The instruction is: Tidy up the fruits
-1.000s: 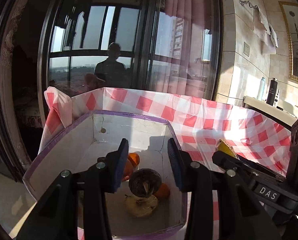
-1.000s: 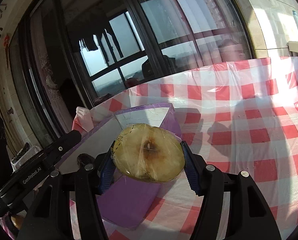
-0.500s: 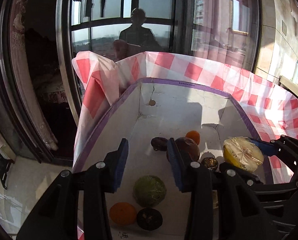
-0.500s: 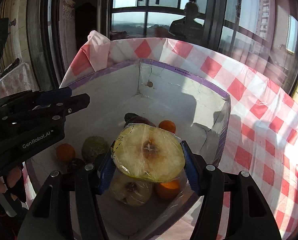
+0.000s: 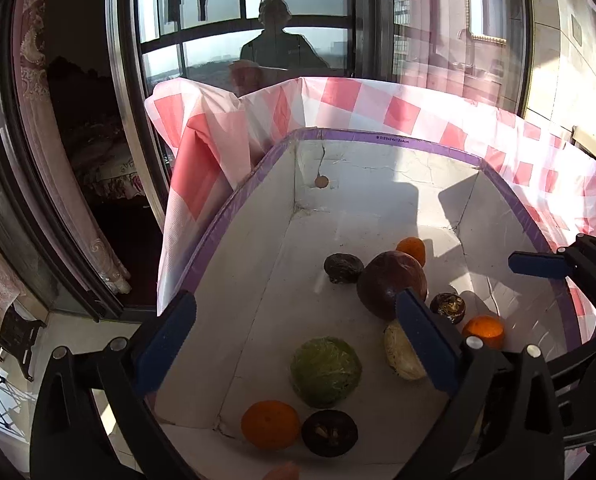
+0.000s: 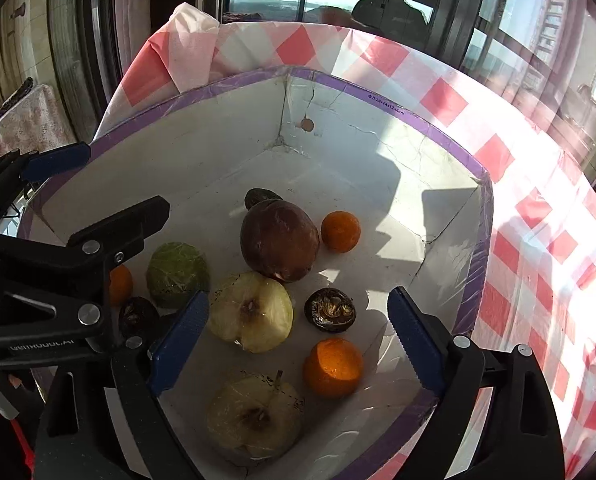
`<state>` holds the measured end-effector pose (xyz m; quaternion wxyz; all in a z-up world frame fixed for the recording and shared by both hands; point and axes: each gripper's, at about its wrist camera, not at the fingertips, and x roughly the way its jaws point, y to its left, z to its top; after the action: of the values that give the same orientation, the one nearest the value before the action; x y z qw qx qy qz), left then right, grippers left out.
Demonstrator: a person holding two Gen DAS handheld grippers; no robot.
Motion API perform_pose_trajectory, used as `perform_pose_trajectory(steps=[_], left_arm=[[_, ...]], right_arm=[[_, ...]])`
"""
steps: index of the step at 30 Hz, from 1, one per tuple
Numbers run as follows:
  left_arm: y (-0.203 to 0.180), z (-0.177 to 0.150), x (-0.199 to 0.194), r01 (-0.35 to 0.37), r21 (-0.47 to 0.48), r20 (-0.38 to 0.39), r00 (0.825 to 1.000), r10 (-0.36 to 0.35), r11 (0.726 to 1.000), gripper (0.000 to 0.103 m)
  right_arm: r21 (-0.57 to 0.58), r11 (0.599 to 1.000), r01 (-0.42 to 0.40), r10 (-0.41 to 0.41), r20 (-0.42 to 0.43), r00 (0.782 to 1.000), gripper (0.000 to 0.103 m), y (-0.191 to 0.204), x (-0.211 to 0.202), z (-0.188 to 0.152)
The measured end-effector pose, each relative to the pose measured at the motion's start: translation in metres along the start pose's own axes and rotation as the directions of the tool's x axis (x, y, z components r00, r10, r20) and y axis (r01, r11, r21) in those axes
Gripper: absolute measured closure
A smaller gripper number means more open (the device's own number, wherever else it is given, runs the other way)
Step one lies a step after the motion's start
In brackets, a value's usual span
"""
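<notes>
The fruits (image 6: 279,240) all lie in the box (image 6: 382,104). Both the left hand-held gripper (image 5: 294,344) and the right hand-held gripper (image 6: 298,344) are wide and hold nothing. The job looks nearly done.

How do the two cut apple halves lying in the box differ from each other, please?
The far apple half lies between the right gripper's open jaws, touching the big brown fruit. The near apple half sits closer to the camera, shows a stem, and touches neither. Both lie cut face up, pale yellow with a browned core, in the white box.
</notes>
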<state>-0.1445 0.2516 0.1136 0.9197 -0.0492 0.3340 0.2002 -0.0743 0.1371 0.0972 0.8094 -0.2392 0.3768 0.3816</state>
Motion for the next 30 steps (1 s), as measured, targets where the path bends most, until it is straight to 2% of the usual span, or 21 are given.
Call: perform_pose_trajectory(steps=[3,9,12,15,21,30], left_arm=[[0.003,0.0,0.007,-0.006,-0.016,-0.06,0.998,0.006,1.0,0.002],[-0.009,-0.002,0.012,-0.105,0.059,-0.138,0.984,0.112,0.993,0.002],[-0.009,-0.004,0.012,-0.055,0.05,-0.164,0.984,0.063,0.997,0.002],[0.003,-0.003,0.018,0.05,-0.026,-0.216,0.975,-0.055,0.998,0.002],[-0.004,-0.004,0.022,0.032,0.021,-0.265,0.964,-0.026,0.999,0.002],[-0.005,-0.004,0.025,0.033,0.038,-0.289,0.957,-0.021,0.999,0.002]], right_arm=[[-0.044,0.999,0.016,-0.019,-0.055,0.998,0.015,0.004,0.006,0.001],[-0.061,0.998,0.002,-0.011,-0.151,0.988,0.015,0.008,0.014,0.004],[-0.05,0.999,0.0,-0.008,-0.175,0.985,0.015,0.008,0.017,0.005],[-0.043,0.999,0.013,-0.021,-0.189,0.982,0.015,0.009,0.018,0.005],[-0.056,0.998,0.03,-0.042,-0.226,0.973,0.015,0.011,0.023,0.007],[-0.061,0.998,0.028,-0.042,-0.237,0.97,0.015,0.009,0.025,0.008]])
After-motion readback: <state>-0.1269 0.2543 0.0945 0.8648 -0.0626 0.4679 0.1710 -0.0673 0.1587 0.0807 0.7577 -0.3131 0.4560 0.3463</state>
